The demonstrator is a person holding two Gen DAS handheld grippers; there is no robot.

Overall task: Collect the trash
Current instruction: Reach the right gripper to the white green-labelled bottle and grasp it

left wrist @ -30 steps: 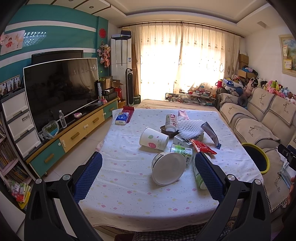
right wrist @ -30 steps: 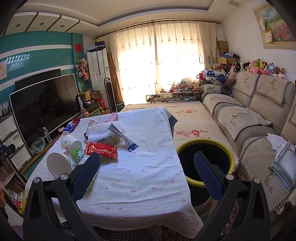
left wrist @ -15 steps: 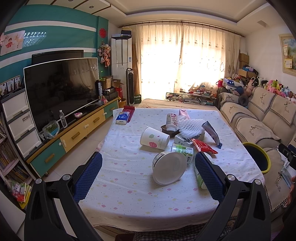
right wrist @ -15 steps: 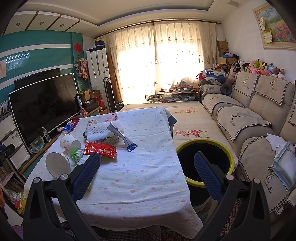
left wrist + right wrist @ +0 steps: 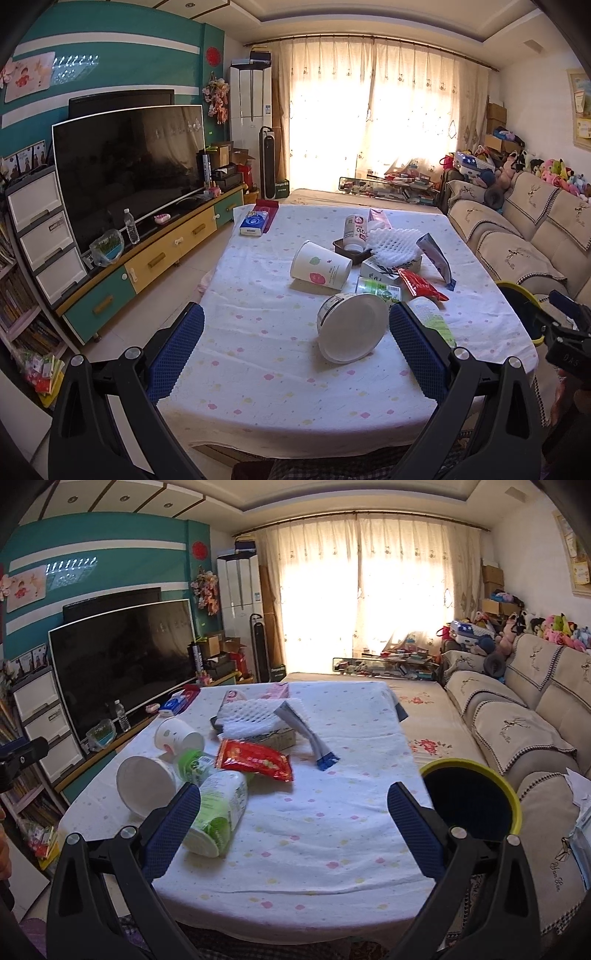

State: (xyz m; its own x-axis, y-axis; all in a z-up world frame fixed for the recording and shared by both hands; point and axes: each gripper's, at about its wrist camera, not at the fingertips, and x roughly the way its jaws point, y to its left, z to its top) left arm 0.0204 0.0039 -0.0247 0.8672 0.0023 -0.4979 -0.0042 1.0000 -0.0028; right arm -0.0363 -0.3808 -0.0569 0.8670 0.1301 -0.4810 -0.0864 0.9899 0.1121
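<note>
You are holding both hand-held grippers, left (image 5: pixel 295 345) and right (image 5: pixel 293 821), spread and empty; the green-labelled canister (image 5: pixel 218 812) is lying beside your right gripper's left finger, long axis pointing away.

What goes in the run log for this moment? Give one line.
phase: approach | left gripper: open, empty | right gripper: open, empty | trash: white tub, red wrapper on table | bin: beside table
</note>
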